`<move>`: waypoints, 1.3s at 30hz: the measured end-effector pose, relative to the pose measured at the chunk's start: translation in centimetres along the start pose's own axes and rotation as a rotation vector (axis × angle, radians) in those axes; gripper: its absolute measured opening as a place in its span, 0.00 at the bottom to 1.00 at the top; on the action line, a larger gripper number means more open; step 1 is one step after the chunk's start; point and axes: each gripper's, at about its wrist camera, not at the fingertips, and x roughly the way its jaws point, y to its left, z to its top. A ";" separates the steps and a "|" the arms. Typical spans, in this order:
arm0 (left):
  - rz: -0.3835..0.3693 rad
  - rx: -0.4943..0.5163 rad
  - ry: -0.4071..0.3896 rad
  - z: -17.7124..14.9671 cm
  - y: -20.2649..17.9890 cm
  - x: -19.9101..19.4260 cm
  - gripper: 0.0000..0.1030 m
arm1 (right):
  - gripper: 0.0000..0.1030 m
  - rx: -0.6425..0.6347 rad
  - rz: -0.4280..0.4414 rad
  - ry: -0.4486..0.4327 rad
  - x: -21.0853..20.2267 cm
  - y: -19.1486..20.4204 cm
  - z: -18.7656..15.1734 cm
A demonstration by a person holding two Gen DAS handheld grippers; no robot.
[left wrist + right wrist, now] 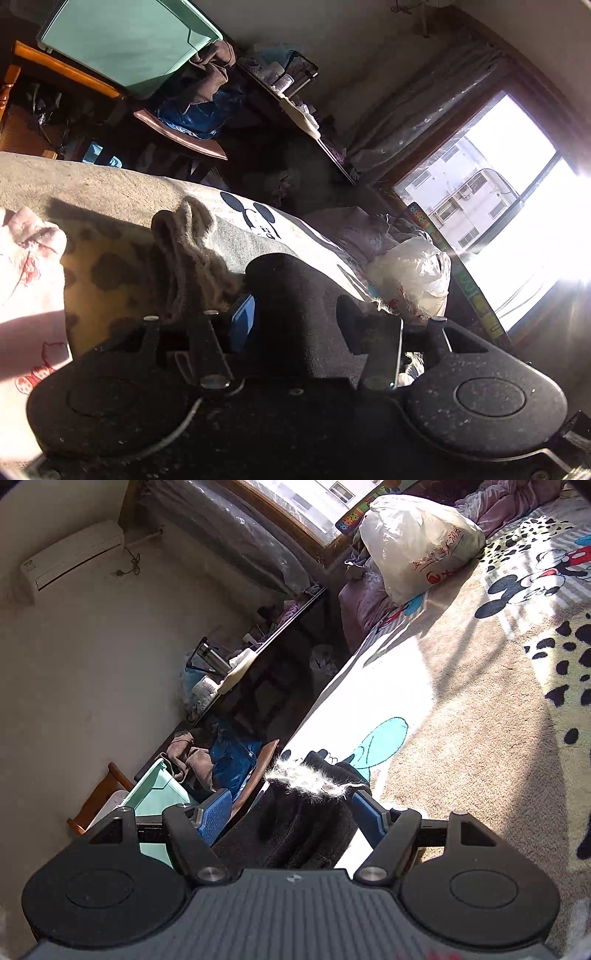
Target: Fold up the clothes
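Note:
A black fuzzy garment [295, 306] lies between the fingers of my left gripper [314, 325], whose jaws stand apart around the cloth over the bed. The same black garment [299, 827], with a sunlit frayed edge, lies between the blue pads [214, 816] of my right gripper [291, 812], whose jaws also stand apart around it. A grey-brown knitted garment [188, 251] lies crumpled on the leopard-print blanket [110, 266] to the left. A pale pink printed garment [26, 280] lies at the far left.
The bed has a Mickey Mouse sheet [535, 576]. A white plastic bag [417, 542] and purple bedding [509, 502] lie near the window [509, 206]. A chair with blue and brown clothes [199, 107], a green bin [122, 40] and a cluttered dark desk [258, 657] stand beside the bed.

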 end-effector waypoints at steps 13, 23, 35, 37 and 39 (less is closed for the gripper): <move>-0.138 0.207 0.140 -5.2 -9.6 -3.7 0.73 | 1.00 -0.351 -0.315 0.074 -16.8 4.6 1.3; -0.269 0.429 0.370 -15.9 -21.3 -11.8 0.92 | 1.00 -0.428 -0.679 -0.008 -34.0 3.2 -0.4; -0.281 0.790 0.465 -25.9 -24.9 -24.7 1.00 | 1.00 -0.283 -0.912 -0.057 -46.8 -0.5 -5.6; -0.299 0.812 0.469 -26.5 -25.1 -25.9 1.00 | 1.00 -0.285 -0.918 -0.065 -48.1 -0.4 -6.5; -0.310 0.823 0.457 -26.7 -25.6 -27.1 1.00 | 1.00 -0.288 -0.923 -0.068 -49.1 -0.3 -7.5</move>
